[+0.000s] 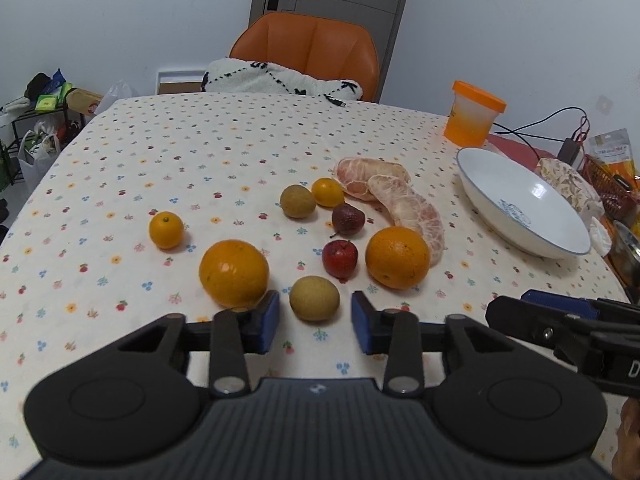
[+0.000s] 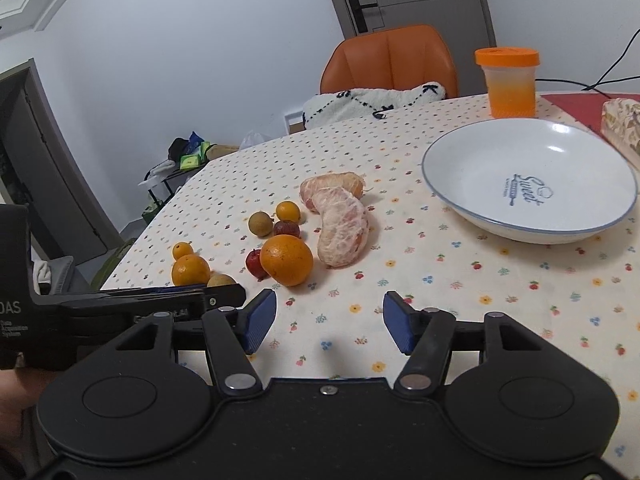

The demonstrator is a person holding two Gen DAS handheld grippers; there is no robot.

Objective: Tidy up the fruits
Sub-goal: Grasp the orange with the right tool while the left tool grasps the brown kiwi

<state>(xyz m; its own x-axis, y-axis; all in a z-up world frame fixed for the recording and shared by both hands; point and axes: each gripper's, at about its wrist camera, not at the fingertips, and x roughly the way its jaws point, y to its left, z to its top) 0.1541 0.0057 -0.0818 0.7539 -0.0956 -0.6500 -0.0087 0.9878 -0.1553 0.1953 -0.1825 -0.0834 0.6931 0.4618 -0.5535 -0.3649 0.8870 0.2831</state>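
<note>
Fruit lies scattered on a flowered tablecloth (image 1: 160, 152). My left gripper (image 1: 315, 320) is open, and a brownish round fruit (image 1: 314, 298) sits just ahead between its blue fingertips, untouched. Around it lie two oranges (image 1: 234, 273) (image 1: 397, 257), a red fruit (image 1: 340, 258), a dark red fruit (image 1: 348, 220), two small kumquats (image 1: 166, 229) (image 1: 327, 192), another brown fruit (image 1: 297, 201) and peeled pomelo pieces (image 1: 416, 212). A white bowl (image 2: 480, 152) stands empty at the right. My right gripper (image 2: 330, 322) is open over bare cloth, nearer than the orange (image 2: 286, 259) and pomelo (image 2: 344, 232).
An orange-lidded jar (image 1: 472, 118) stands behind the bowl. Cables, a basket and packets crowd the table's right edge (image 1: 600, 184). An orange chair (image 1: 308, 50) with a white blanket stands at the far side. A cluttered rack (image 1: 32, 120) is left of the table.
</note>
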